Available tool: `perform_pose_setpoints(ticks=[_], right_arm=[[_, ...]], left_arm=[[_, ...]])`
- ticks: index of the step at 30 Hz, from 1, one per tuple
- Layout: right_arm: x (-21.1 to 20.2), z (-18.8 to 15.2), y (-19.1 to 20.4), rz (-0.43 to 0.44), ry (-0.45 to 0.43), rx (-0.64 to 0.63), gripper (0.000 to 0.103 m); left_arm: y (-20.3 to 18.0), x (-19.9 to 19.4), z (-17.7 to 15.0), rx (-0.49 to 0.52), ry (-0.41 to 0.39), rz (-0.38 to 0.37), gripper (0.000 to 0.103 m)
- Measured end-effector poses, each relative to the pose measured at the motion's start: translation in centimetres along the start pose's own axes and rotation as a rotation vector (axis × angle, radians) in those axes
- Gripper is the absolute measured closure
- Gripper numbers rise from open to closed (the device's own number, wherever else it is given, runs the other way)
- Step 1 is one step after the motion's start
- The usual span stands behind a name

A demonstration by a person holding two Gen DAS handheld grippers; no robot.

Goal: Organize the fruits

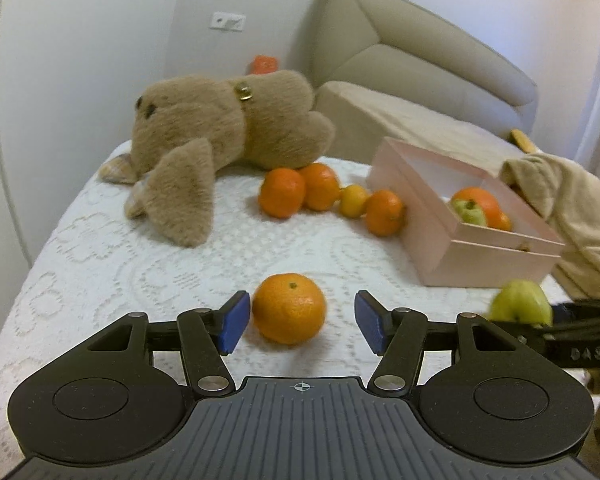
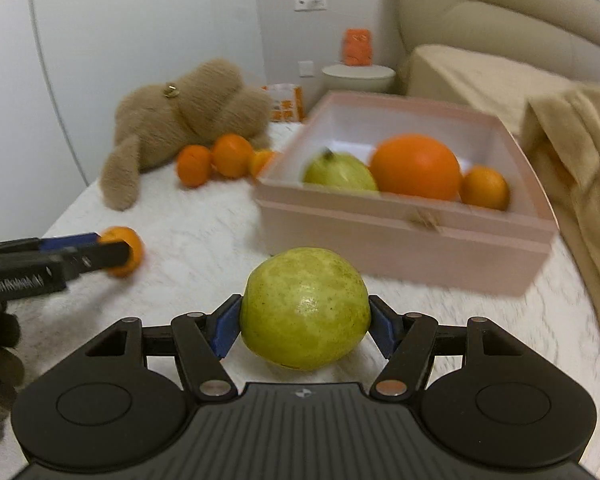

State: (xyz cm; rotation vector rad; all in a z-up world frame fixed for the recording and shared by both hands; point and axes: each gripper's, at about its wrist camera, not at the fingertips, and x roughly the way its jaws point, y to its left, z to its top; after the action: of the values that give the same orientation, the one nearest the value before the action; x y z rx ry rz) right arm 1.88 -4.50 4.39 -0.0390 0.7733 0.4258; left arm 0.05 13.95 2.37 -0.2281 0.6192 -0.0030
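Left gripper (image 1: 298,322) low over the lace cloth (image 1: 100,248) near its front edge, fingers spread apart and released, blue pads (image 1: 233,322) flanking a mandarin (image 1: 289,309); left pad just beside the fruit's skin, contact not certain, right pad clearly apart from it; mandarin resting on the cloth, stem end up.

Right gripper (image 2: 305,326) clenched on a guava (image 2: 305,309), both pads (image 2: 224,332) pressed against its sides; fruit lifted or grazing the cloth, cannot tell which; seen from the left wrist at the far right, by the front of the box (image 1: 496,268).

Pink box open toward the right edge of the cloth, holding a second guava (image 2: 340,176), a big orange (image 2: 418,166) and a small orange (image 2: 485,187); those three side by side along the near wall, touching one another.

Toward the back edge, a row of four loose fruits (image 1: 328,196): two mandarins pressed together, a small yellowish one, then another mandarin just beside the box's left wall.

Plush toy (image 1: 220,136) lying at the back left corner, one limb stretched forward, its body touching the rearmost mandarins.

Beige cloth (image 2: 580,152) draped at the right edge, beside the box; sofa (image 1: 412,68) behind.
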Motion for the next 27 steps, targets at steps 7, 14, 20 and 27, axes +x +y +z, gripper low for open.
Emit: perform_pose_setpoints(ticks=[7,14,20,27], right_arm=[[-0.4,-1.5,-0.8,0.027,-0.060,0.017,0.032],[-0.4,-2.1,-2.3,0.065,-0.068,0.098,0.023],[-0.4,-2.1,-2.4,0.076,-0.065,0.096,0.020],[-1.4,-1.4,-1.8,0.071,-0.061,0.078,0.020]], left_arm=[[0.5,1.1,0.0,-0.026,0.027,0.038,0.039],[-1.4,0.9,-0.1,0.006,0.016,0.039,0.055],[-2.9,0.5,-0.3,0.030,-0.019,-0.045,0.055],[-2.2,1.1,-1.6,-0.011,-0.028,-0.074,0.055]])
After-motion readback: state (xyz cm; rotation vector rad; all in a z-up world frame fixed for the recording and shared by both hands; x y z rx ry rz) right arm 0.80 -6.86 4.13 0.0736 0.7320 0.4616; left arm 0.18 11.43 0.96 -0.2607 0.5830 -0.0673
